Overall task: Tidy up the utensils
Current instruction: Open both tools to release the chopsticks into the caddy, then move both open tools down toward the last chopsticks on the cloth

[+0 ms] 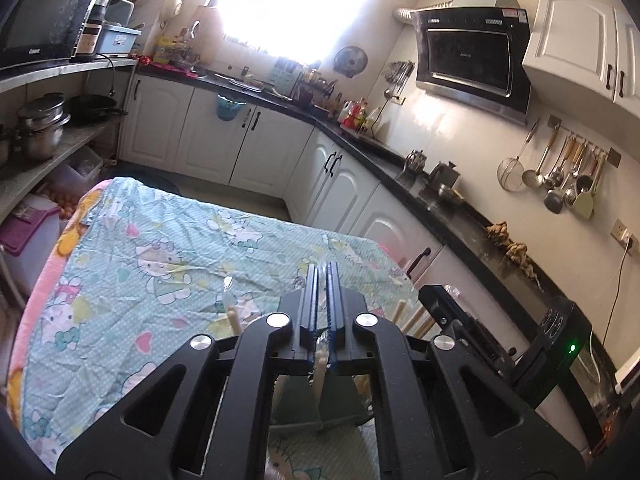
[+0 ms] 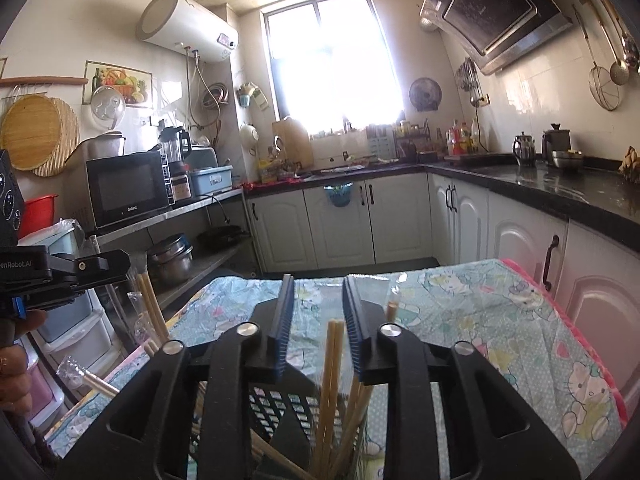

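My left gripper (image 1: 322,270) is shut on a pale pair of chopsticks in clear plastic wrap (image 1: 321,354), whose wrapper tip sticks out past the fingertips. A dark utensil holder (image 1: 316,414) shows beneath it. In the right wrist view my right gripper (image 2: 316,280) stands open above a black mesh holder (image 2: 276,404). A bare wooden chopstick pair (image 2: 334,360) stands upright in the holder between the jaws, with a gap on its left side. More wooden sticks (image 2: 360,404) lean in the holder.
The holder sits on a table under a cartoon-print cloth (image 1: 160,264). Other wrapped sticks (image 2: 86,378) poke up at the left, with a hand (image 2: 16,364) near them. White cabinets and a dark counter (image 2: 560,188) run along the far side and the right.
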`<action>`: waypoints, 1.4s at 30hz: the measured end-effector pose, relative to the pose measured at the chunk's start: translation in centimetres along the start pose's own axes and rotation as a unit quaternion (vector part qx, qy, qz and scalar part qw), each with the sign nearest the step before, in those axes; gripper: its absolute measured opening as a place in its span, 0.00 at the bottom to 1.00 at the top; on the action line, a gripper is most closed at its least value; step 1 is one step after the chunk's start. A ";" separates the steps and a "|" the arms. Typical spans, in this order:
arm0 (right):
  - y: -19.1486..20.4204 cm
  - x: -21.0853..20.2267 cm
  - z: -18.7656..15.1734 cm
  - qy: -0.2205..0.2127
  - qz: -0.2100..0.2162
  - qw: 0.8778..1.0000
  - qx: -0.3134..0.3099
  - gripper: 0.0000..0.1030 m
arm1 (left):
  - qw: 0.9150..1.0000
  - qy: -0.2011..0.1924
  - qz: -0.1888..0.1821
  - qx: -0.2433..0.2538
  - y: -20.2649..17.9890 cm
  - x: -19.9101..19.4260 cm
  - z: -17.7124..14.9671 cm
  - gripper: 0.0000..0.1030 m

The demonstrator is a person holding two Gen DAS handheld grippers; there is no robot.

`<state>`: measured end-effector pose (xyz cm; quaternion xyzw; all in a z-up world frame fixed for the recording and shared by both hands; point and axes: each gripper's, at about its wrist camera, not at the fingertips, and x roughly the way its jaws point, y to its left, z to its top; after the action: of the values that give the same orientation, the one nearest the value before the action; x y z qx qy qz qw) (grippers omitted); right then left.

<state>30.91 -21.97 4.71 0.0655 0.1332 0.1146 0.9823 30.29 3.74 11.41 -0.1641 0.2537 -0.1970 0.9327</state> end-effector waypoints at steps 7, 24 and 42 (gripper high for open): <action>-0.5 -1.2 0.2 0.033 0.004 0.999 0.009 0.37 | 1.000 -0.002 0.023 0.009 -0.3 -1.7 0.2 0.43; -0.2 -6.0 -0.2 0.108 0.001 0.994 -0.003 0.55 | 0.997 0.023 0.054 0.047 -2.2 -6.0 -3.3 0.90; 1.6 -10.3 -3.6 0.162 0.010 0.986 -0.044 0.61 | 0.989 0.066 0.090 0.092 -3.2 -6.4 -9.3 0.90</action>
<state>19.90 -22.59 4.12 0.0046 0.2850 0.1396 0.9483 19.26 1.96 7.70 -0.0403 0.3088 -0.1448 0.9392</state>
